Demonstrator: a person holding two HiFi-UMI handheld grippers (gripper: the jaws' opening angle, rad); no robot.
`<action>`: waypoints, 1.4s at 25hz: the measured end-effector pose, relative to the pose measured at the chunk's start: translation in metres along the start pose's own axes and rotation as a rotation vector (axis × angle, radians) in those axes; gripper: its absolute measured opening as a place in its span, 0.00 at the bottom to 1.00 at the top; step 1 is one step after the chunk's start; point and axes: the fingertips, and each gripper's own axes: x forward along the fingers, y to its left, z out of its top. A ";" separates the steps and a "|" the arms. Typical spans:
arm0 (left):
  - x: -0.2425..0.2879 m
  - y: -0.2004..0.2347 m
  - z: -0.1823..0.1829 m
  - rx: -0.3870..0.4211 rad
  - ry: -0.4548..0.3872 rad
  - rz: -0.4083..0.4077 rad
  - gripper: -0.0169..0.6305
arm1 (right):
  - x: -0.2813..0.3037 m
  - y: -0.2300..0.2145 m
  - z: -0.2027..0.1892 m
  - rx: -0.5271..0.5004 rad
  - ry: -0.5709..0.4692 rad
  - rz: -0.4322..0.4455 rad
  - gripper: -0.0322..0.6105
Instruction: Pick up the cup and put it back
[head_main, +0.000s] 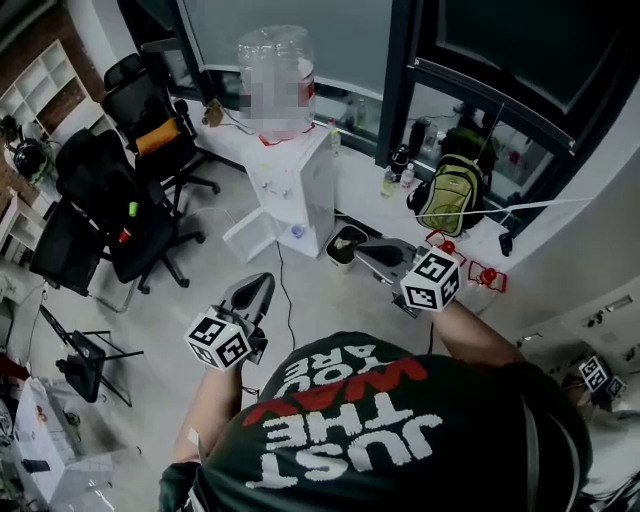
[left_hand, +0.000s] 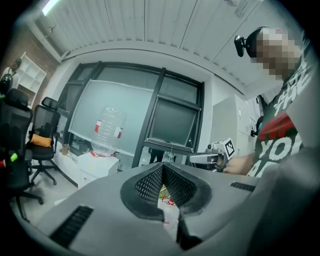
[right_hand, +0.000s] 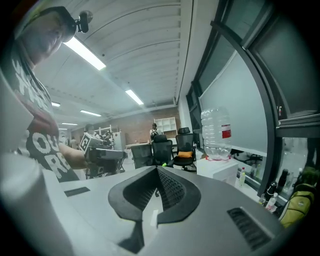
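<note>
Left hand-held gripper (head_main: 258, 288) closed, water dispenser (head_main: 298, 190) ahead.

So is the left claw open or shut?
Shut. On the left gripper both jaws meet at the tips, nothing between them.

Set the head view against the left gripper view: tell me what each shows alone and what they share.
Head view only: the black-and-white marker cube on the left gripper.
Left gripper view only: the white ribbed ceiling with its strip light, and the small black camera on the person's head.
Both: the clear plastic water bottle on the white dispenser, the black office chairs, the right gripper and the dark printed T-shirt.
</note>
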 end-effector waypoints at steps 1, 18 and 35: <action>0.008 -0.006 -0.002 -0.001 0.002 0.001 0.04 | -0.007 -0.004 -0.001 -0.004 0.002 0.006 0.10; 0.082 -0.015 -0.017 -0.033 0.040 -0.029 0.04 | -0.025 -0.063 -0.024 0.015 0.048 0.034 0.10; 0.109 0.319 0.020 -0.062 0.090 -0.205 0.04 | 0.298 -0.128 0.044 0.016 0.056 -0.032 0.10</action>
